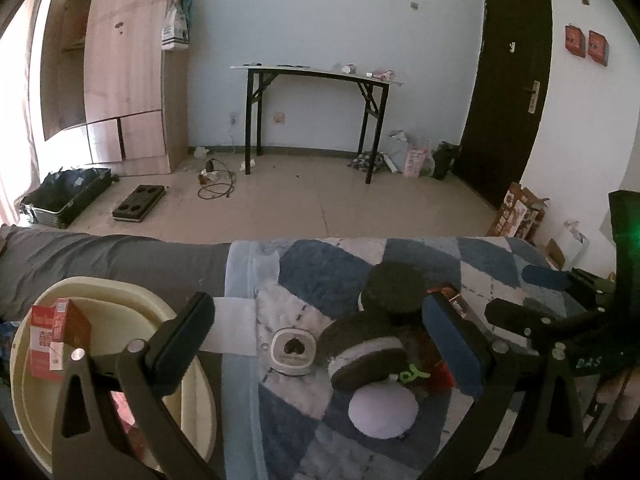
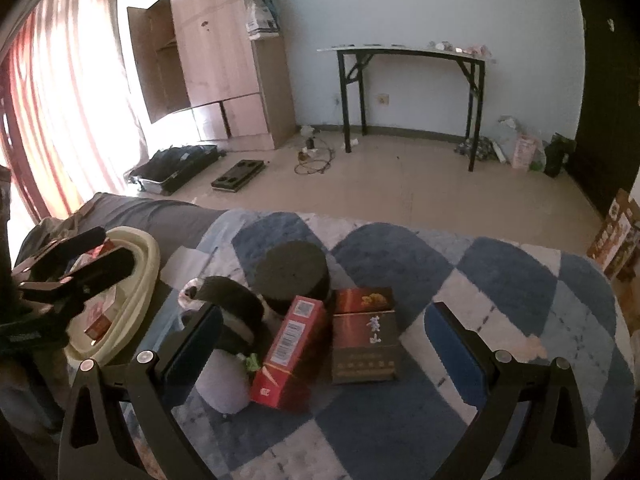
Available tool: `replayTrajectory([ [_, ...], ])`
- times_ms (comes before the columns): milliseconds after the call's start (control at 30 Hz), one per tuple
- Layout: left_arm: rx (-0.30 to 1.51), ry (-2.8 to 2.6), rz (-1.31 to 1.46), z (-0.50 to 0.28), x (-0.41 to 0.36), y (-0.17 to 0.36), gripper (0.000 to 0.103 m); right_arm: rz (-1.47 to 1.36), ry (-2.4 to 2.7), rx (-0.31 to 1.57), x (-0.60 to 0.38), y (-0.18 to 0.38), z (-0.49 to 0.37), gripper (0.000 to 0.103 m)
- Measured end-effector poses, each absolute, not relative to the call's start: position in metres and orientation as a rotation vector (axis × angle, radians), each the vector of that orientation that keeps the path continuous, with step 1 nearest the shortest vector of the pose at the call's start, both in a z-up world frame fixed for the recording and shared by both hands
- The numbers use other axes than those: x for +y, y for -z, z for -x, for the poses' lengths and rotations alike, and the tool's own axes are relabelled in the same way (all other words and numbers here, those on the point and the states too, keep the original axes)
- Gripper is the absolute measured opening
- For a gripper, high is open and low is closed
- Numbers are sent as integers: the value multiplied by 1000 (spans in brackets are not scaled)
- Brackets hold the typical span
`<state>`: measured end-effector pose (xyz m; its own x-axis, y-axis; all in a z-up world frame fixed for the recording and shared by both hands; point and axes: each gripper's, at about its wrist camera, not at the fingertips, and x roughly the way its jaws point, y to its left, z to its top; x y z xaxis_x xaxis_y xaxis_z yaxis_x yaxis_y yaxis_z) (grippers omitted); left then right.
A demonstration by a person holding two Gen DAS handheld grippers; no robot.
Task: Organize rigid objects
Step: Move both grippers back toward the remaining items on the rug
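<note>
— Where do your fingers stand?
— Both grippers, left (image 1: 316,344) and right (image 2: 324,344), gape wide, empty.
— The boxes?
— Red cardboard box (image 2: 290,356) lies right of the cream plastic basin (image 2: 150,268); another red box (image 1: 56,340) inside it.

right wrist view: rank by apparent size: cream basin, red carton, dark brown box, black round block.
1. cream basin, though the left gripper hides part of it
2. red carton and dark brown box: look alike, no ranking
3. black round block, but it lies farther from the camera, so unsure
</note>
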<state>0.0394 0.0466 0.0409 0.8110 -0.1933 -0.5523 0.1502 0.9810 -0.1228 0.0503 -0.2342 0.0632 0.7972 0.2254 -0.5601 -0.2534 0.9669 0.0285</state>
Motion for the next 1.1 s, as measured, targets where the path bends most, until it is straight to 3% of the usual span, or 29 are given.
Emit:
replayTrajectory([
  [1100,601,229,26,-35,40,-48,103,45,-255,605,-241,-67,-49,103],
])
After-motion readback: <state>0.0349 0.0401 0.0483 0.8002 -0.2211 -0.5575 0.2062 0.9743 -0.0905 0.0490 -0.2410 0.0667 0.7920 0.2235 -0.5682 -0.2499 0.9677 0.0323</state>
